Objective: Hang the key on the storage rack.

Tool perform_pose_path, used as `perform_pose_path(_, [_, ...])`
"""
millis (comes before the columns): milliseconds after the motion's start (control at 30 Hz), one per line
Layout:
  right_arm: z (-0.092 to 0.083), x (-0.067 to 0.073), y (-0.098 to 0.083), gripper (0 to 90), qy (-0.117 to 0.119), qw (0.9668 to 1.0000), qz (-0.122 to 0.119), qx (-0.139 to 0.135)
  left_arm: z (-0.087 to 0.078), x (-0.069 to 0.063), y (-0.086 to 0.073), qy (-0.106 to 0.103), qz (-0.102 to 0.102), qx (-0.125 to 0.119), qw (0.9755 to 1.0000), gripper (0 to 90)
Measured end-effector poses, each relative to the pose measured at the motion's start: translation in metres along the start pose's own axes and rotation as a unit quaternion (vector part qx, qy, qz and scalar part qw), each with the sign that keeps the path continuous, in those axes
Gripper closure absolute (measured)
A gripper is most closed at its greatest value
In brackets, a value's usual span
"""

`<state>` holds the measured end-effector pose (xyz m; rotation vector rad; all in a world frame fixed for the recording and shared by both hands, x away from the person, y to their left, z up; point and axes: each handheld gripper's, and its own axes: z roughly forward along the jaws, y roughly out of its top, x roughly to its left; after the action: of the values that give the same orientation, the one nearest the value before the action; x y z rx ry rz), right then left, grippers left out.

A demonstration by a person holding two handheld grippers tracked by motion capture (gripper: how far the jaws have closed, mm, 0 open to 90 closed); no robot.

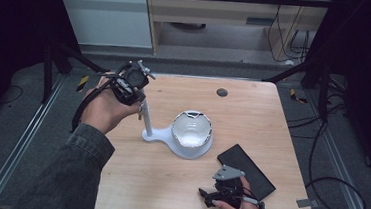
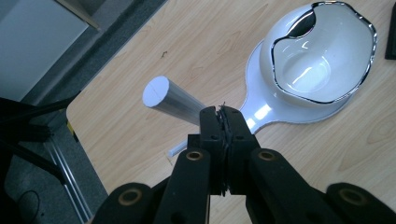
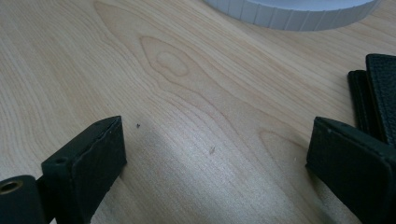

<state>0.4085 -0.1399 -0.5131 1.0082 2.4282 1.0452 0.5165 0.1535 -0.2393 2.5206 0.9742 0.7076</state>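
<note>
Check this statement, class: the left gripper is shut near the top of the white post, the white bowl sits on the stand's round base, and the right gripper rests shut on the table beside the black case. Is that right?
Not quite. The right gripper is open: the right gripper view shows its jaws wide apart over bare table. The rest holds: left gripper shut by the white post, white bowl on the round base, black case beside it.

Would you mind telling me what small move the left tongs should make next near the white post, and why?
Probably open the jaws a little before anything else. The left tongs hang shut just above the white post of the stand, with nothing between them, so they cannot take hold of it as they are. The right tongs rest open on the table beside the black case.
</note>
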Motion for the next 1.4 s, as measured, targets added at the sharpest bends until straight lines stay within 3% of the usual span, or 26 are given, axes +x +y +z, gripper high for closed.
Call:
perform_pose_path(400, [0.000,0.000,0.000,4.7,0.000,1.0000,0.000,0.000,0.005,0.006,-0.010,-0.010,-0.019,-0.010,0.9997,88.1])
perform_pose_path(467, [0.000,0.000,0.000,4.7,0.000,1.0000,0.001,0.000,0.002,0.007,-0.014,-0.019,-0.026,-0.024,0.9992,86.5])
perform_pose_path(567, [0.000,0.000,0.000,4.7,0.000,1.0000,0.001,0.000,-0.006,0.005,-0.021,-0.011,-0.028,-0.049,0.9984,76.9])
perform_pose_path(667, [0.000,0.000,0.000,4.6,0.000,1.0000,-0.001,-0.001,-0.017,0.000,-0.030,-0.005,-0.024,-0.087,0.9959,65.1])
perform_pose_path(733, [0.000,0.000,0.000,4.5,0.000,1.0000,-0.001,0.000,-0.025,-0.004,-0.037,-0.001,-0.027,-0.116,0.9929,56.4])
perform_pose_path(867, [0.000,0.000,0.000,4.2,0.001,1.0000,-0.002,0.000,-0.037,-0.017,-0.052,-0.003,-0.019,-0.156,0.9876,44.4])
perform_pose_path(933, [0.001,0.000,0.000,4.2,0.001,1.0000,-0.002,-0.001,-0.038,-0.025,-0.059,-0.003,-0.014,-0.165,0.9861,38.8])
perform_pose_path(1033, [0.000,0.000,0.000,4.1,0.001,1.0000,-0.002,-0.001,-0.033,-0.041,-0.065,-0.023,-0.016,-0.181,0.9831,29.9])
perform_pose_path(1167, [-0.002,0.001,0.001,5.9,0.002,1.0000,-0.003,0.007,-0.027,-0.060,-0.065,-0.038,-0.008,-0.185,0.9819,20.5])
perform_pose_path(1267, [-0.010,0.003,0.003,5.0,0.015,0.9997,-0.014,-0.011,-0.019,-0.076,-0.062,-0.061,-0.001,-0.191,0.9796,15.9])
perform_pose_path(1367, [-0.021,0.003,0.005,6.0,0.005,0.9995,-0.021,-0.022,-0.008,-0.092,-0.057,-0.090,0.002,-0.196,0.9766,13.6])
perform_pose_path(1400, [-0.026,0.002,0.006,6.2,0.002,0.9993,-0.020,-0.030,-0.004,-0.098,-0.056,-0.095,0.012,-0.194,0.9763,13.1])
